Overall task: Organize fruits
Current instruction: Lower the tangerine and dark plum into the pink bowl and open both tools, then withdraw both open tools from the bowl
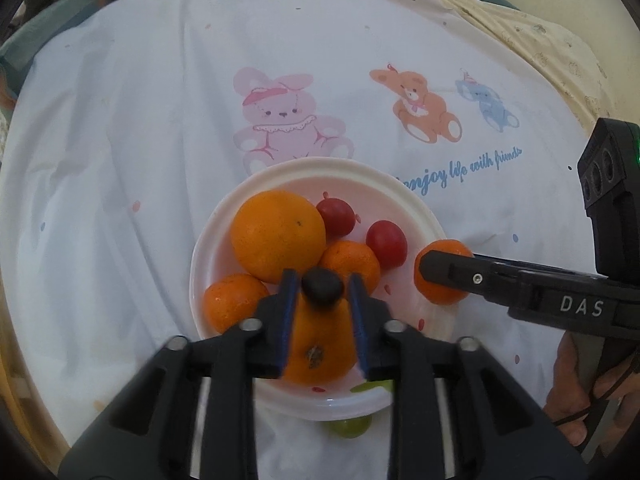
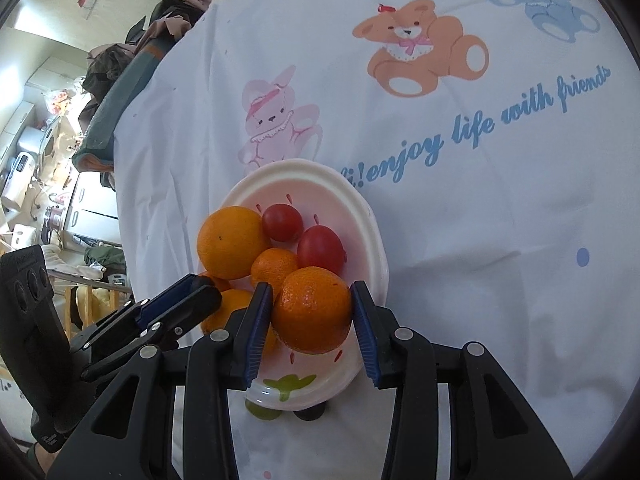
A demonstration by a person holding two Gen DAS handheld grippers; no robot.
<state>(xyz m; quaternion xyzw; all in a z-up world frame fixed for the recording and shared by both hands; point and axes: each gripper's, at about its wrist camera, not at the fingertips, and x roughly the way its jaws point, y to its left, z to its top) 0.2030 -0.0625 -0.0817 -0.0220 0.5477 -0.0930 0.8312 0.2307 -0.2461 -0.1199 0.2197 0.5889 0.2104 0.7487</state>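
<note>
Right gripper (image 2: 312,320) grasps a mandarin (image 2: 312,310) over the white bowl's (image 2: 376,240) near right rim; left gripper (image 1: 322,292), pads released beside a dark grape (image 1: 322,286), hangs over the piled fruit. Dropped now, I judge, either could roll off onto the cloth (image 1: 120,160).

Both grippers (image 1: 322,284) (image 2: 312,312) are black with blue pads (image 1: 289,312), silver screws (image 1: 251,325) and white "DAS" lettering (image 1: 582,306).
</note>
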